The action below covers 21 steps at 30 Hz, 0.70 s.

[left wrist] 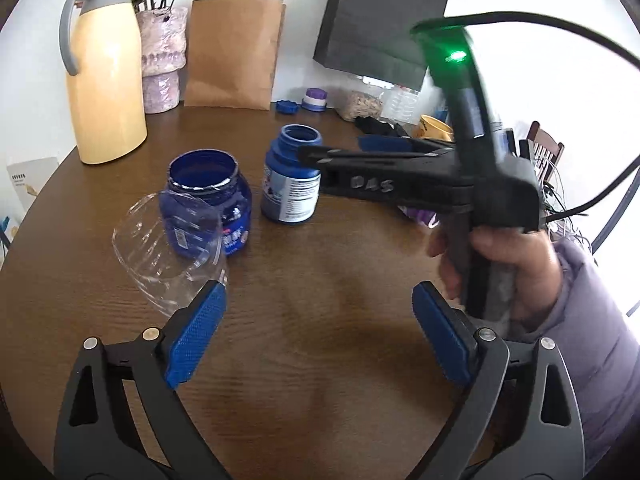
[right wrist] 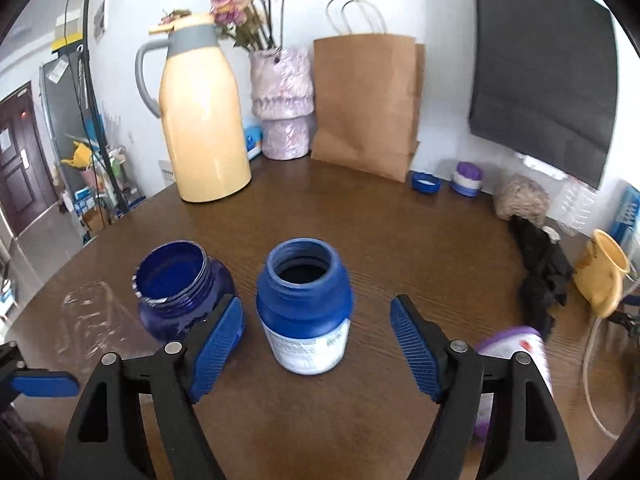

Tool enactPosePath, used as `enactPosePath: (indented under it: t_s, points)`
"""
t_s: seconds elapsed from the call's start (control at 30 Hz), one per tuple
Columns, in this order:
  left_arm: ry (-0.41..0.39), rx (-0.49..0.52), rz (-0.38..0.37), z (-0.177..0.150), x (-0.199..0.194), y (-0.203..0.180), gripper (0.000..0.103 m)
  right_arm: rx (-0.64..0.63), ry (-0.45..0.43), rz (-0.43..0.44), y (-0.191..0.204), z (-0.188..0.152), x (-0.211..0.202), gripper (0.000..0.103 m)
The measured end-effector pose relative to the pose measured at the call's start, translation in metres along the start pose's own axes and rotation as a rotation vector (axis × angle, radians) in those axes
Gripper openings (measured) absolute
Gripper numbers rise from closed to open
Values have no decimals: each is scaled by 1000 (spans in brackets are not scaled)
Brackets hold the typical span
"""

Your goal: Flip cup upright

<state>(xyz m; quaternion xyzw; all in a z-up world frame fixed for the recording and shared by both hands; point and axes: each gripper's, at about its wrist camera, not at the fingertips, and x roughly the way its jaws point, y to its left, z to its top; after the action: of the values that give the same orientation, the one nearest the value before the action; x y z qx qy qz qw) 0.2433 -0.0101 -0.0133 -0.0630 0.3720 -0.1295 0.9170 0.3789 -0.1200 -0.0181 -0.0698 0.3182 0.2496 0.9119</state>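
1. While the left gripper (left wrist: 318, 334) hangs low over the wooden table (left wrist: 320, 360) with its blue pads spread wide and nothing between them, the clear plastic cup (left wrist: 170, 252) sits just past its left pad; I judge it tilted or lying on its side, mouth towards the camera, though its transparency makes the pose hard to read.
2. To do this step well, I would swing the open claw leftwards until one pad is inside or beside the rim and the other against the outer wall, close gently because thin plastic will buckle, then rotate the wrist so the base comes down flat.
3. Care is needed because the dark blue jar (left wrist: 208, 204) stands touching or just behind the cup; a wide sweep could knock it.
4. Further on, the right gripper (right wrist: 318, 344) also has its jaws apart and empty, aimed at the blue bottle with the white label (right wrist: 306, 312); from that side the cup (right wrist: 86, 320) lies well left, beyond the jar.
5. Writing: the right gripper's body bears a handwritten "045" (left wrist: 374, 185). The bottle's label carries small print too fine to read, and the jar's label shows characters I cannot make out.
6. Farthest back stand a yellow thermos jug (right wrist: 204, 120), a pink vase (right wrist: 282, 104) of dried flowers and a brown paper bag (right wrist: 366, 108).
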Motion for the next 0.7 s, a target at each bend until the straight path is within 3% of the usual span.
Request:
enactPosePath:
  t_s: [0.27, 0.7]
  points:
    - [-44, 42, -1, -14, -37, -31, 93, 95, -13, -27, -11, -33, -89, 80]
    - [-223, 121, 46, -50, -129, -71, 103, 231, -87, -135, 18, -115, -235, 80]
